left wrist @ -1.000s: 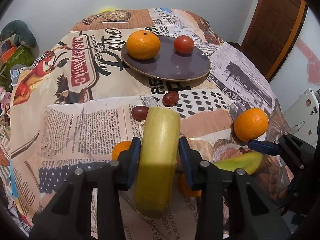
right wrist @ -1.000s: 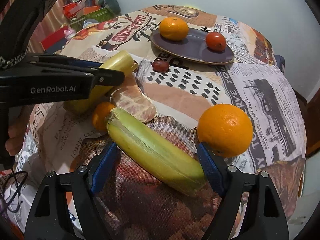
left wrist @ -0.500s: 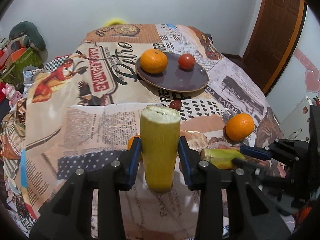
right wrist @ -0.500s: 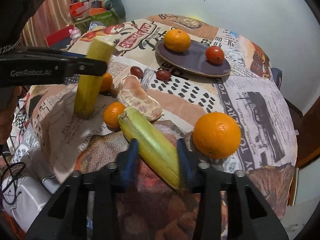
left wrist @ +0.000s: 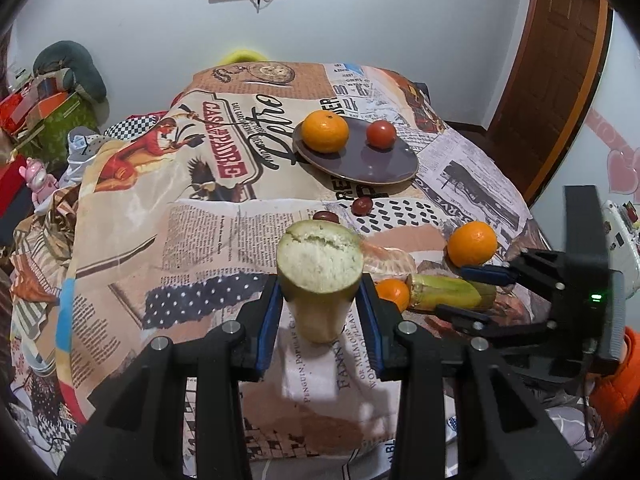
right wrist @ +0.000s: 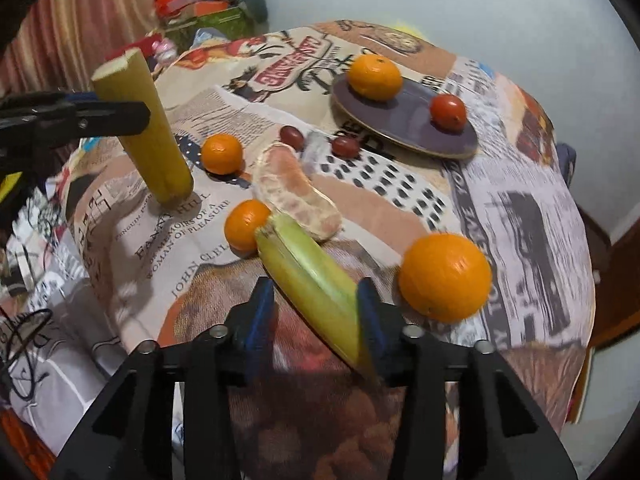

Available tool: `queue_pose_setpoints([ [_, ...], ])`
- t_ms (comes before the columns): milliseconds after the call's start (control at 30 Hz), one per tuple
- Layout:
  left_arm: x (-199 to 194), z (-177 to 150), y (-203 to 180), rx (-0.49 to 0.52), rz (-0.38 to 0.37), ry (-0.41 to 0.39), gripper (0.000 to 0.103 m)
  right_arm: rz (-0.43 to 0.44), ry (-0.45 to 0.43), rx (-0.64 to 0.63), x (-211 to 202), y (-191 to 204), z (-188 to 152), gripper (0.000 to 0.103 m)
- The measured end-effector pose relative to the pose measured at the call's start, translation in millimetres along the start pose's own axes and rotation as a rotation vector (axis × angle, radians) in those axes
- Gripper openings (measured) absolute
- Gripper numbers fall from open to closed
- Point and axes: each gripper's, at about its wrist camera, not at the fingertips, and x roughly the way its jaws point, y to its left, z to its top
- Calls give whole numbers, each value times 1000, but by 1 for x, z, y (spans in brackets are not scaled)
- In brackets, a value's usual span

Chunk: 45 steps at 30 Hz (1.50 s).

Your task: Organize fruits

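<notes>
Yellow-green cut cane stalk [left wrist: 320, 280], standing upright, is pinched by the left claw [left wrist: 320, 312] with its base just above the newspaper-print cloth [left wrist: 200, 240]. Right claw [right wrist: 316, 312] is closing around the second greenish stalk piece [right wrist: 308, 276] lying beside a large orange [right wrist: 444, 276]; a firm pinch I cannot confirm. Transport step, I'd judge: next, carry both forward to the purple plate [left wrist: 376, 164].

The left gripper [left wrist: 319, 312] is clamping something upright between its blue pads, while the right gripper [right wrist: 316, 312] is pinching low.
</notes>
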Motion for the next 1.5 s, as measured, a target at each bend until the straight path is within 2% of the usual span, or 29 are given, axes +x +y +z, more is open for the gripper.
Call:
queue_pose_setpoints([
  [167, 3, -2, 3, -10, -6, 3, 37, 7, 49, -40, 19, 2, 7, 53],
  [367, 5, 0, 0, -4, -14, 2, 37, -14, 44, -35, 18, 1, 3, 50],
  [567, 6, 0, -4, 4, -23, 1, 37, -12, -8, 100, -2, -20, -1, 44],
  [867, 0, 9, -12, 11, -32, -21, 37, -29, -99, 194, -36, -39, 1, 33],
  [1267, -1, 40, -27, 33, -46, -73, 37, -29, -214, 223, -65, -53, 21, 32],
  [1500, 5, 63, -31, 37, -43, -101, 37, -59, -276, 229, -80, -64, 34, 32],
])
